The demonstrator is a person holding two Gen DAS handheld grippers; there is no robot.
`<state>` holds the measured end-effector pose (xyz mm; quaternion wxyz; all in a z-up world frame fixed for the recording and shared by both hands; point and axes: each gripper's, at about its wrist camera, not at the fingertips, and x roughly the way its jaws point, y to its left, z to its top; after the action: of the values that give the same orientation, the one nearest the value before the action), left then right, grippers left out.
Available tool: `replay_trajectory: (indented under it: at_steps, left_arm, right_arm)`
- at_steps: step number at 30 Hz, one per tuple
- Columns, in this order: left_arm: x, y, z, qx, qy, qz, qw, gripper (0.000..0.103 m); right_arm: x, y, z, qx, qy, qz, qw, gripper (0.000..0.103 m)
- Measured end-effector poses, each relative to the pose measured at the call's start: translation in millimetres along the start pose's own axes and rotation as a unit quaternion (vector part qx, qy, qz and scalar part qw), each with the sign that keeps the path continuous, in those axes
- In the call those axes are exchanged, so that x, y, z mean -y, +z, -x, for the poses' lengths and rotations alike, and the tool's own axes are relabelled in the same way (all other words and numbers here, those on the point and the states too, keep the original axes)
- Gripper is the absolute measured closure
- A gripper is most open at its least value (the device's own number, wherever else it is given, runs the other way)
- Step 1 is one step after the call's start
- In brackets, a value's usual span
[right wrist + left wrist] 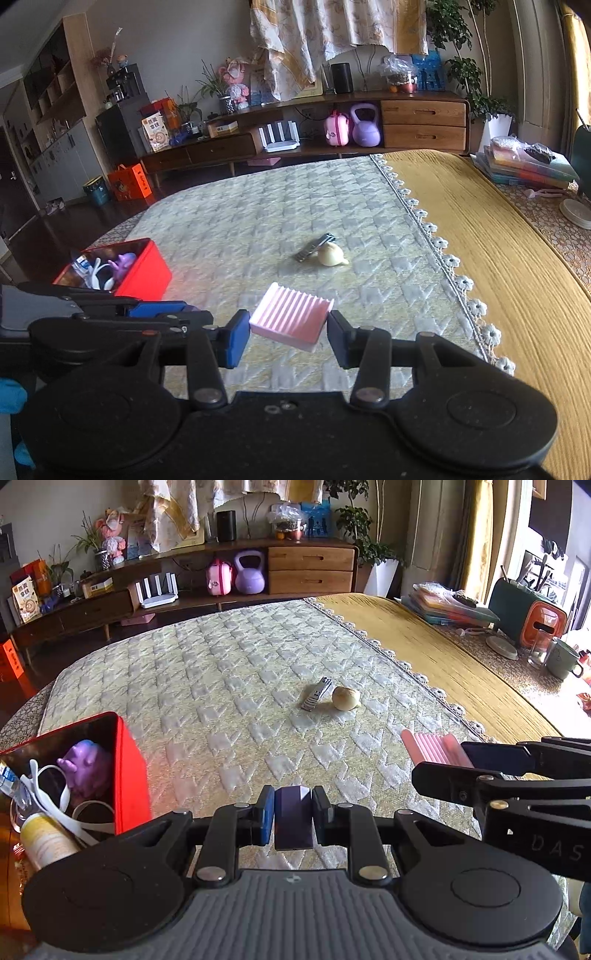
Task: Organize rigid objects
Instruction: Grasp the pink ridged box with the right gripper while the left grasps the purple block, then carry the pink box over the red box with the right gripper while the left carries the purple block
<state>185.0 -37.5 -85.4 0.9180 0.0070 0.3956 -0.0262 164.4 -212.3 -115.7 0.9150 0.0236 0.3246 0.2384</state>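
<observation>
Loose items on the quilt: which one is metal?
The nail clipper, striped silver, lying left of and against the pale rounded object; the grippers hold the other pieces.

Daylight comes in from the window side, to the right of the yellow cloth point(498, 236), so that side looks bright. Left of the cloth the room is dim. Both pictures are sharp but bend round at the edges.

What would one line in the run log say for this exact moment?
left gripper: shut on dark purple block | right gripper: shut on pink ridged tray | red box: partly filled | nail clipper, cream ball: on mat
</observation>
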Motion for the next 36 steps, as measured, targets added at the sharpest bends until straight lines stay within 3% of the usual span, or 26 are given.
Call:
replay_trajectory:
  at_steps: [18, 36]
  left_arm:
    - [-58.4, -29.3, 82.4, 0.035, 0.033, 0.047, 0.9977, 0.082]
    - [-156.7, -58.4, 109.2, 0.035, 0.06, 0.113, 0.9912, 0.082]
  right_arm:
    - [-86.4, -0.4, 40.2, 0.02, 0.043, 0.035, 0.998, 0.058]
    - [-164.3, -9.3, 19.0, -0.003, 0.08, 0.097, 0.992, 0.058]
